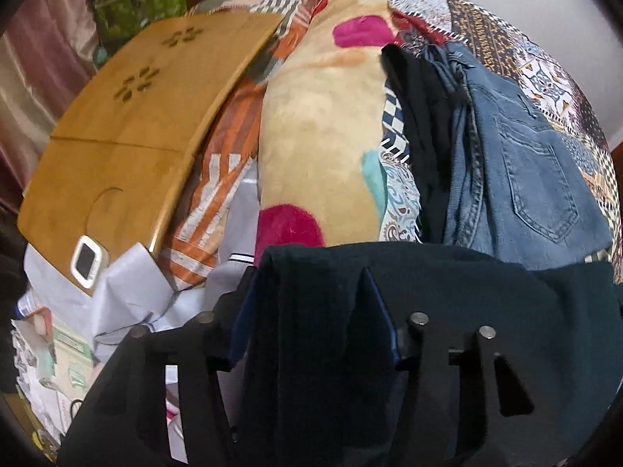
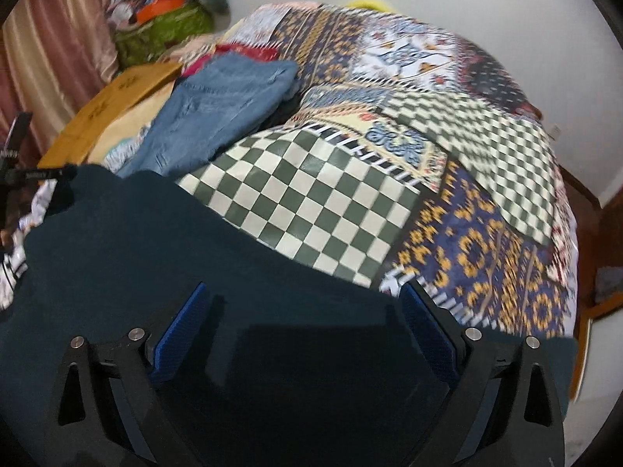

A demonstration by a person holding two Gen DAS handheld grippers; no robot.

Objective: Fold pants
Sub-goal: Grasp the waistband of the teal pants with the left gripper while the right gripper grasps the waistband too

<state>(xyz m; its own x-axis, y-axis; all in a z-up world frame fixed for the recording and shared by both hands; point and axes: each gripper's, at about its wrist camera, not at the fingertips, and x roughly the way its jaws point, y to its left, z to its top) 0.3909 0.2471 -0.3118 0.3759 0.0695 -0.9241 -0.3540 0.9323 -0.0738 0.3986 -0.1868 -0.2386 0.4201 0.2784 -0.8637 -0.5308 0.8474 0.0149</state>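
Left gripper clamps a dark pants fold; right gripper spread wide above them; long axis unclear.

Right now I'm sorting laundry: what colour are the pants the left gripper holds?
Very dark navy, almost black pants, seen best in the left wrist view.

Wall: plain white wall across the upper right.
Curtain: pinkish satin curtain at the left edge.
Bed: patchwork bedspread fills the centre.
Board: wooden board at the left.
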